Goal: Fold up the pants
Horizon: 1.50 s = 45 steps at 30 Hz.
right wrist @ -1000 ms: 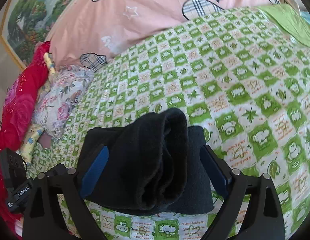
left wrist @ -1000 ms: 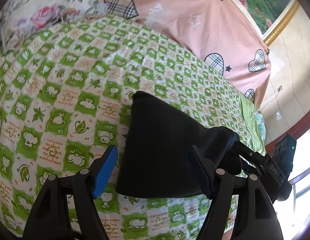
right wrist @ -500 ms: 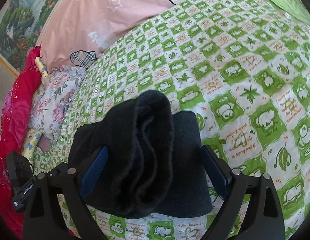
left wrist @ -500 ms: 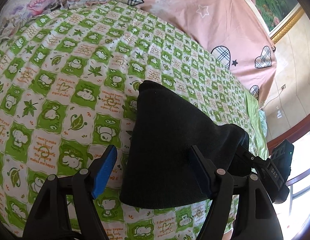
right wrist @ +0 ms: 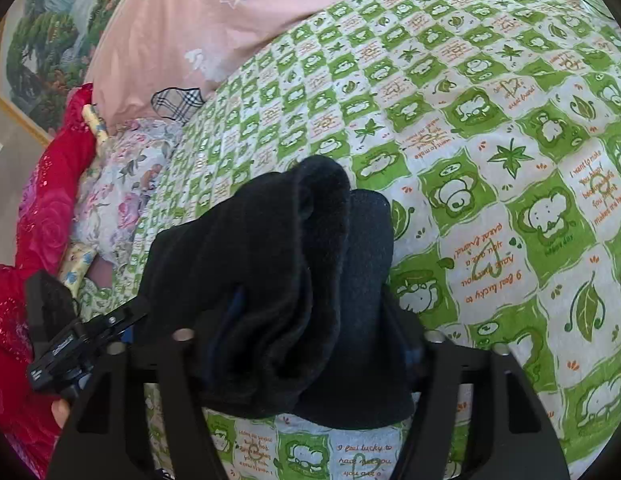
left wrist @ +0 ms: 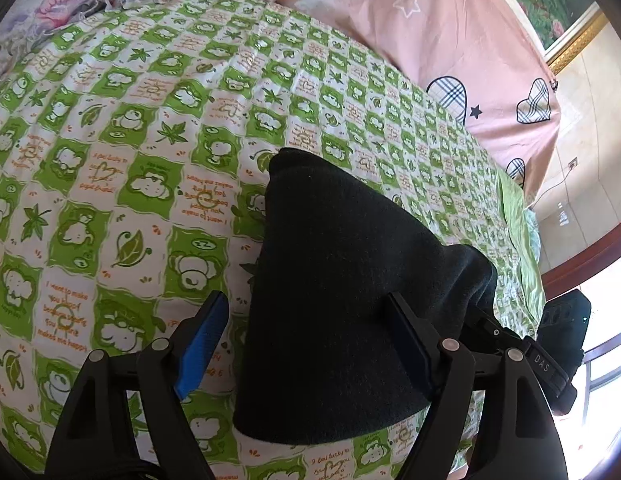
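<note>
The black pants (left wrist: 342,288) lie folded into a thick bundle on the green-and-white checked bedsheet (left wrist: 130,152). My left gripper (left wrist: 306,344) is open, its jaws wide apart on either side of the bundle's near left end; the left blue pad (left wrist: 200,344) is clear of the cloth. In the right wrist view the pants (right wrist: 278,280) bulge up between my right gripper's fingers (right wrist: 294,332), which have closed in on the bundle's right end; the cloth covers the pads. The other gripper shows at the far side in each view.
A pink duvet with plaid hearts (left wrist: 450,40) lies along the far side of the bed. A floral pillow (right wrist: 118,208) and a red quilt (right wrist: 42,220) sit at the bed's left end. A framed painting (right wrist: 42,40) hangs on the wall behind.
My right gripper's jaws have closed in from wide open onto the right end of the pants bundle. Both grippers have moved closer to the bundle. The left gripper stays open.
</note>
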Motion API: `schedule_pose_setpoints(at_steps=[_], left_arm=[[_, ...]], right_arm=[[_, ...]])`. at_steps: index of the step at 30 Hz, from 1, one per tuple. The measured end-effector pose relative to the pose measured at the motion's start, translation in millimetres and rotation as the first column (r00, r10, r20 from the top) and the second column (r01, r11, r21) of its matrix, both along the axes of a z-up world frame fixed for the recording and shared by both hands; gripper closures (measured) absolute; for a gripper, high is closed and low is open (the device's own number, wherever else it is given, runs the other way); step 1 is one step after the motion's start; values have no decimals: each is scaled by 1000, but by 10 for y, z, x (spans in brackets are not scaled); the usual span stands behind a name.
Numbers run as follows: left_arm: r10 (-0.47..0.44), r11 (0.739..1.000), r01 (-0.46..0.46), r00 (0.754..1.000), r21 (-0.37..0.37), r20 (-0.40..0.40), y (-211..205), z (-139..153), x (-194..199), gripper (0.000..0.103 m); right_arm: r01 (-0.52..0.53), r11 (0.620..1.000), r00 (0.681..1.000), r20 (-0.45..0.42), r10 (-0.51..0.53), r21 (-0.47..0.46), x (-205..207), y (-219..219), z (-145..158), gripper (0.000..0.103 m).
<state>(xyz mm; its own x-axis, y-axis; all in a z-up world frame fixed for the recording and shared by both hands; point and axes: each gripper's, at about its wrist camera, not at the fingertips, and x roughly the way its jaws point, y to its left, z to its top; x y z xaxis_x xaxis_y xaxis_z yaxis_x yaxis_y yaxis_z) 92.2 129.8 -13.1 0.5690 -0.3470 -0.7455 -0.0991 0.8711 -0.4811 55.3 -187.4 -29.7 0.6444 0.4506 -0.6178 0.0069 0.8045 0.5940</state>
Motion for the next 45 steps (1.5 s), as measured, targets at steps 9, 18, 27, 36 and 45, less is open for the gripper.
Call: schedule_pose_setpoints(at_steps=[9,18,27,36,45], left_arm=[[-30,999,30,1000,29,-8,-114,-51,109,22],[-52,998,52,998,19,-20,-177,-156,210,43],[-76,992,72,996,108,39,-332,19,123,68],[-60,991,48,994,123,92,-240,272,-69,71],[25,988,-49,986,148,165,144,552,-153,71]], right_arm=[[-6,987,1000,9,5,160,-54,-255,-165,61],[-21,988,1000,20,18,156,-51,-245,-166,60],[-29,995,999,32,27,94,-53,-159,-69,60],[-54,996,995,83,48,71,-42,-58,169,61],[-145,989,977,162,139,25,258,317,489,61]])
